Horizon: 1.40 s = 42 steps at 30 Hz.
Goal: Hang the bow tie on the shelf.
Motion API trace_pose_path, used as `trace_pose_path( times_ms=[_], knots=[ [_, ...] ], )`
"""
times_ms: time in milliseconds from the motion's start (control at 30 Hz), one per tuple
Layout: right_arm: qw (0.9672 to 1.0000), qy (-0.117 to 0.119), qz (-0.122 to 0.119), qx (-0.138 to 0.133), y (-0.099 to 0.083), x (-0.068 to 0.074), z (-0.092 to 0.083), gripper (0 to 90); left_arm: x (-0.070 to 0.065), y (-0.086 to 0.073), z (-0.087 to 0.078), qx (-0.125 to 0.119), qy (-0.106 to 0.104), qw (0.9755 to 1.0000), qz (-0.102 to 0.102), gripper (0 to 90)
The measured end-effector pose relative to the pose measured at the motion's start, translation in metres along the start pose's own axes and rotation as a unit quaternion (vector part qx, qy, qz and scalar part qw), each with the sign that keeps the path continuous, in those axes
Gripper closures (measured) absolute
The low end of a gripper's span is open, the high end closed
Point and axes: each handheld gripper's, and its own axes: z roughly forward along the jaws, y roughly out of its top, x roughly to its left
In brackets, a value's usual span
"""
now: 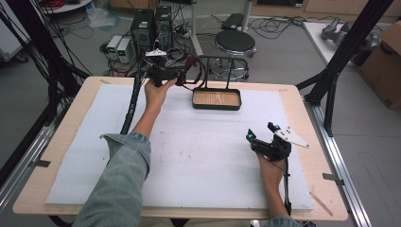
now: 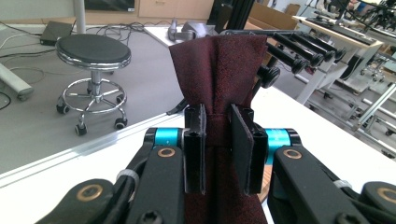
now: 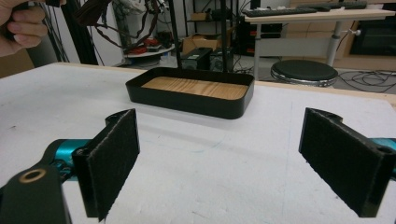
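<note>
A dark red strip of cloth [image 2: 217, 60] stands folded between the jaws of my left gripper [image 2: 217, 140], which is shut on it. In the high view this left gripper [image 1: 165, 73] is held up over the table's far edge, and the cloth [image 1: 191, 66] hangs beside a black rack [image 1: 222, 57]. The rack's pegs [image 2: 299, 51] show just past the cloth. The rack rises from a black tray with a wooden floor [image 1: 216, 99]. My right gripper [image 1: 260, 131] rests at the right of the table, open, and its pads [image 3: 114, 154] face the tray [image 3: 191, 95] with nothing between them.
A white foam sheet [image 1: 198, 156] covers the wooden table. Behind the table stand a black stool [image 1: 235, 43], computer towers [image 1: 151, 28] and loose cables. A cardboard box [image 1: 385, 66] and black frame posts are at the right. The hand that holds the left gripper [image 3: 21, 23] shows at upper left.
</note>
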Motion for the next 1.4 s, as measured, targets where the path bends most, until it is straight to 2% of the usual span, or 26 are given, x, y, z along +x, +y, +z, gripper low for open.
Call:
trace_pose_path(
  times_ms=[400, 900, 1067, 1400],
  knots=[
    [1.0000, 0.000, -0.001, 0.000, 0.000, 0.000, 0.000, 11.5, 0.002, -0.004, 0.003, 0.011, 0.000, 0.9999, -0.001, 74.5],
    [1.0000, -0.001, 0.000, 0.000, 0.000, 0.000, 0.000, 11.5, 0.001, -0.002, -0.001, 0.003, -0.001, 1.0000, 0.001, 68.6],
    [1.0000, -0.001, 0.001, 0.000, 0.000, 0.000, 0.000, 11.5, -0.001, 0.001, -0.005, 0.002, -0.002, 0.9999, 0.013, 61.1],
    [1.0000, -0.001, -0.001, 0.000, 0.000, 0.000, 0.000, 11.5, -0.011, 0.010, -0.020, -0.008, 0.004, 0.9987, 0.049, 55.1]
  ],
)
